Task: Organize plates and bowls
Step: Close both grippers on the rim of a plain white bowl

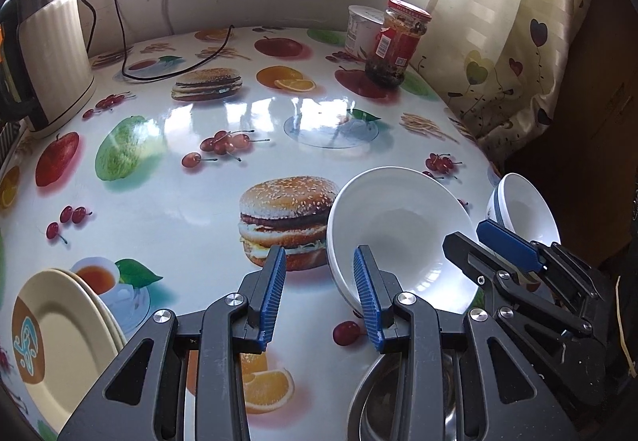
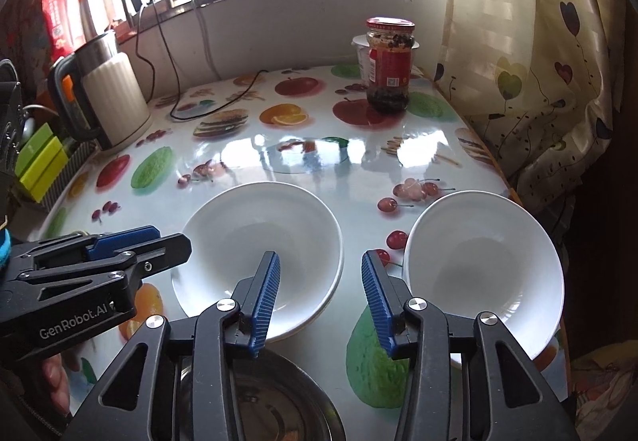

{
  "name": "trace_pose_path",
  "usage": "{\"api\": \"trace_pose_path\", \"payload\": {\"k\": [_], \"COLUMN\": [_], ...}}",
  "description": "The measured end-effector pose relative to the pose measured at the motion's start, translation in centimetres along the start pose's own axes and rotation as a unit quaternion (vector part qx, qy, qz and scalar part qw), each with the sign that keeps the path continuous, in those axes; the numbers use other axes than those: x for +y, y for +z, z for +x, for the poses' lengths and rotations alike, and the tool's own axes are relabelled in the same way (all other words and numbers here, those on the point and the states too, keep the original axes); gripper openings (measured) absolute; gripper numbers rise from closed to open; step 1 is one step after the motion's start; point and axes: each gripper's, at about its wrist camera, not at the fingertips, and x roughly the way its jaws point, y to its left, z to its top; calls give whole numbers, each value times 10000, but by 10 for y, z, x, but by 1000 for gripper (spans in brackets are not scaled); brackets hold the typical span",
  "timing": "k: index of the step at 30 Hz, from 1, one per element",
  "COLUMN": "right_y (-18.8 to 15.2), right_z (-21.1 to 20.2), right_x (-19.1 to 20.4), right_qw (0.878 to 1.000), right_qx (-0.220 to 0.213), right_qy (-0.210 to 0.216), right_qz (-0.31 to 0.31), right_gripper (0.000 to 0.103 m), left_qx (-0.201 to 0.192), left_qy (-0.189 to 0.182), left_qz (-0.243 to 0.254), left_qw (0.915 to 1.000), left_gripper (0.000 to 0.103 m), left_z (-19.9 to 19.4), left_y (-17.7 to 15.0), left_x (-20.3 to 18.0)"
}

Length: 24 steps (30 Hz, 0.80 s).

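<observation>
A wide white bowl sits on the fruit-print table. A second white bowl with a blue-patterned outside stands to its right at the table's edge. Two cream plates are stacked at the left front. A steel bowl lies under the grippers at the front. My left gripper is open and empty, just left of the wide bowl. My right gripper is open and empty, above the gap between the two white bowls.
A red-lidded jar and a white tub stand at the back right. An electric kettle with a black cord is at the back left. A curtain hangs along the right.
</observation>
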Motion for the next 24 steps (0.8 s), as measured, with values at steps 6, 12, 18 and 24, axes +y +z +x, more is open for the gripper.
{"api": "trace_pose_path", "payload": {"k": [6,12,18,24], "right_y": [0,0,0,0], "right_z": [11,13,14,14], "right_x": [-2,-4,-4,-5], "right_qw": [9999,9999,9999,9999], "right_qx": [104,100,89,77], "right_qy": [-17,-22,-43,-30], "right_qz": [71,98,92,99], "right_gripper": [32,20,13,12], "left_qx": [-17,-57,-71,-106], "left_qy": [39,49,61,77], "left_qz": [-4,87,162,188], "left_qw": [10000,9999,9998,9997], "left_gripper": [31,18,12,9], "left_z": [4,6,7,8], "left_y": [1,1,2,1], "left_x": [0,-4,-6,-7]}}
